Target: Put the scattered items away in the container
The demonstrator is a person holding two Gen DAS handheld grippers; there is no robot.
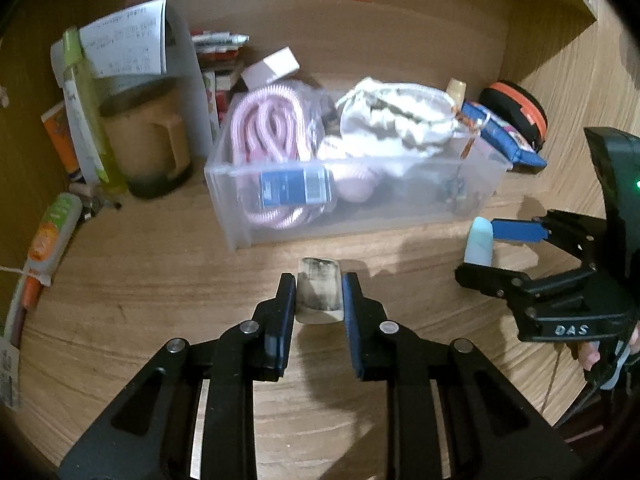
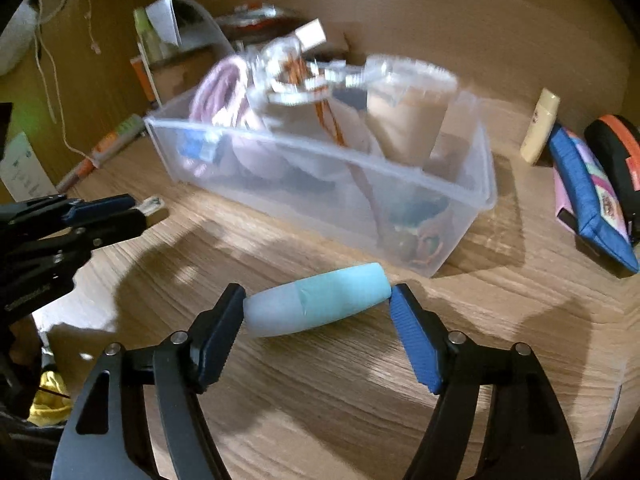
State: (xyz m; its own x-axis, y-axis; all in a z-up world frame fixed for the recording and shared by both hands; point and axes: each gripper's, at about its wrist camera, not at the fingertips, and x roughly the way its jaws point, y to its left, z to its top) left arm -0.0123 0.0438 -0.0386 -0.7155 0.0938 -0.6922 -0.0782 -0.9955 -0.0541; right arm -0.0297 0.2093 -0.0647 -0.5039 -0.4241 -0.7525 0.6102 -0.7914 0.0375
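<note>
Your left claw [image 1: 319,294] is clamped on a small clear block [image 1: 319,296]; your right claw [image 2: 318,308] pinches the pale blue tube [image 2: 318,306] end to end. The clear container [image 1: 348,196] sits just ahead of both claws. Held only by its 2 rounded ends, the tube may squirt free. The heaped pink cord [image 1: 268,128] and cloth [image 1: 394,116] leave little room. Blur hides the container's far contents in the right view.

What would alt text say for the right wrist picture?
The right hand-held gripper holds a pale blue tube by its ends above a wooden desk. Behind it stands a clear plastic bin full of cords and bags.
</note>
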